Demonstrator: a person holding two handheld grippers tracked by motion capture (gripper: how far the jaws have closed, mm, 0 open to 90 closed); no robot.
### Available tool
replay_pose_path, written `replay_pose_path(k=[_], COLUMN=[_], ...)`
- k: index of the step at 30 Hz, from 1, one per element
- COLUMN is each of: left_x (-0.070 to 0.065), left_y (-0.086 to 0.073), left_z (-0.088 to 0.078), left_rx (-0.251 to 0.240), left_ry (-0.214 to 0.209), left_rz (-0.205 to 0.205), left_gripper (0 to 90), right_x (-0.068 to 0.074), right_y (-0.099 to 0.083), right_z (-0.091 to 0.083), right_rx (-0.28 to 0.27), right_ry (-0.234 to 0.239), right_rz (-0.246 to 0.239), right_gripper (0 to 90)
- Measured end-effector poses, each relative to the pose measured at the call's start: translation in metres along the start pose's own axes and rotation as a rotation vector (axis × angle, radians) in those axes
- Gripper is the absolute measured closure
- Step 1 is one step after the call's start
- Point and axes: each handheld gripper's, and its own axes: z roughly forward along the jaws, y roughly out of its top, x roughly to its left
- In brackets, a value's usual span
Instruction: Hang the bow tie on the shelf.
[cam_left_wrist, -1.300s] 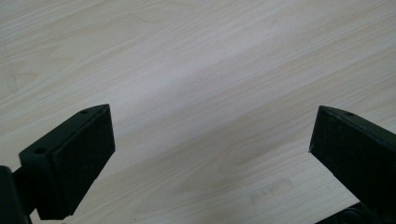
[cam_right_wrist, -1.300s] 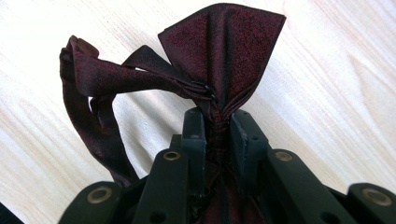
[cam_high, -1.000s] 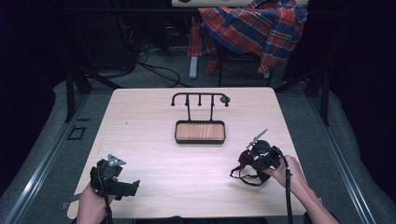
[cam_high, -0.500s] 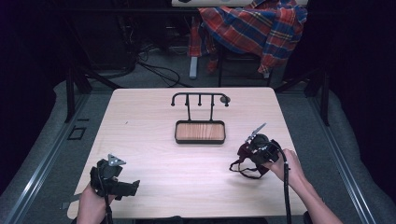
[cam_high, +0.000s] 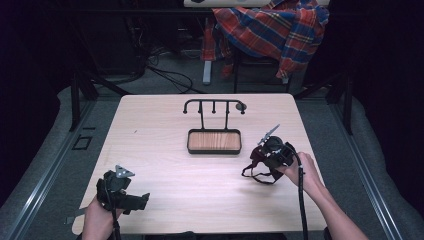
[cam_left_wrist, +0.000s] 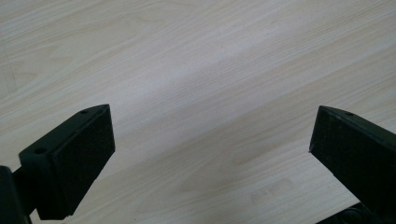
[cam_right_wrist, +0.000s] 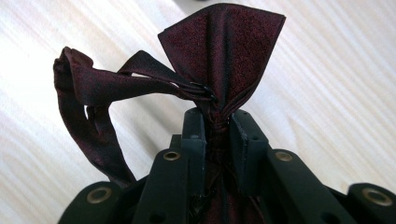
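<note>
Matt dark-red cloth bow tie (cam_right_wrist: 219, 51)

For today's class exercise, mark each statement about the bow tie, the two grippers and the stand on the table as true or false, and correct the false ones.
1. The right gripper is shut on the dark red bow tie. True.
2. The left gripper holds a strap. False: its jaws stand open over bare table.
3. The bow tie hangs from the stand. False: it is at the right gripper, apart from the stand.
4. The stand's tray has nothing in it. True.
</note>
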Motion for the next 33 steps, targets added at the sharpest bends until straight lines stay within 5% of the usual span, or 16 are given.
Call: replay_pose_path(k=[33], left_x=[-0.001], left_y=[0.001], left_z=[0.001], left_rx=[0.003], left_ry=[0.005], left_rz=[0.016], left_gripper=[0.1], right_x=[-0.016], right_y=[0.048], right_z=[-0.023], right_rx=[-0.120], right_ry=[-0.012], right_rz=[0.050], right_gripper=[77.4])
